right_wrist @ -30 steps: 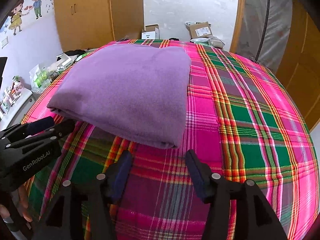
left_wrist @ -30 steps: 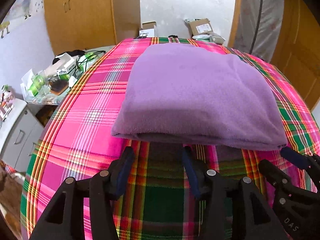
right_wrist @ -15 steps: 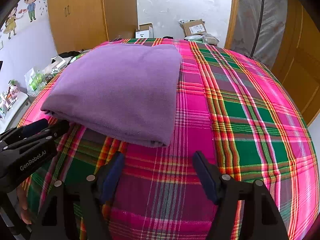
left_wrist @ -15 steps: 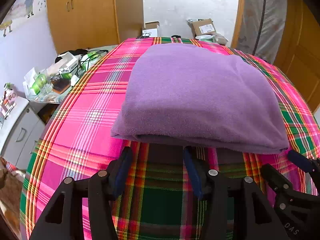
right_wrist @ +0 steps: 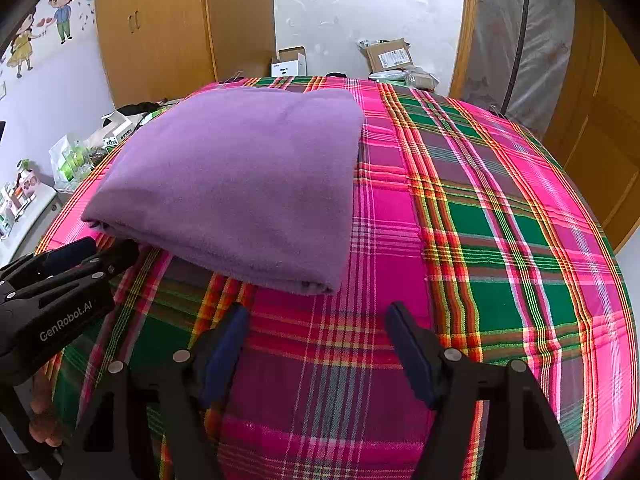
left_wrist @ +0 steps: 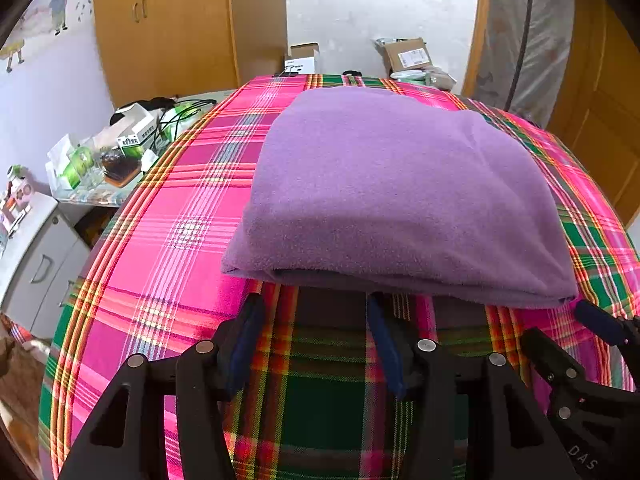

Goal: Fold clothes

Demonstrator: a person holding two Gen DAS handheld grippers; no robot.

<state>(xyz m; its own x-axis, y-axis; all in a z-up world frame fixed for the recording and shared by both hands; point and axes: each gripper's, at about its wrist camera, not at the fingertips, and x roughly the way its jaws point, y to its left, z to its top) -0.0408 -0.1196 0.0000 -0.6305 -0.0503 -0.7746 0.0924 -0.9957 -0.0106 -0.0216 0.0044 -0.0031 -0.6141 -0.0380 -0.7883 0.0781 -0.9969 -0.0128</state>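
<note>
Purple fleece cloth [left_wrist: 400, 192] is seen lying already folded into a thick rectangle on the plaid bedcover [left_wrist: 168, 240], toward its far left part; the right half of the bedcover [right_wrist: 500, 220] is bare. The near folded edge of the cloth runs crosswise, from left to right, and the stacked layers can be seen along it.

The left gripper [left_wrist: 316, 312] is held just before this near edge, at about its middle, with the jaws spread and nothing between them. The edge lies directly ahead of its fingertips — very near, though contact cannot be confirmed. The right gripper [right_wrist: 316, 320] is also spread and empty. It is held over the bedcover a little short of the near right corner of the cloth, which lies just ahead of it and slightly to the left. In the right wrist view the left gripper [right_wrist: 92, 250] is seen at the near left corner of the cloth.

It is judged that the folding is nearly done. If one more fold is wanted, the near edge would be taken by both grippers — the left one is nearer to it — and carried toward the far edge.
</note>
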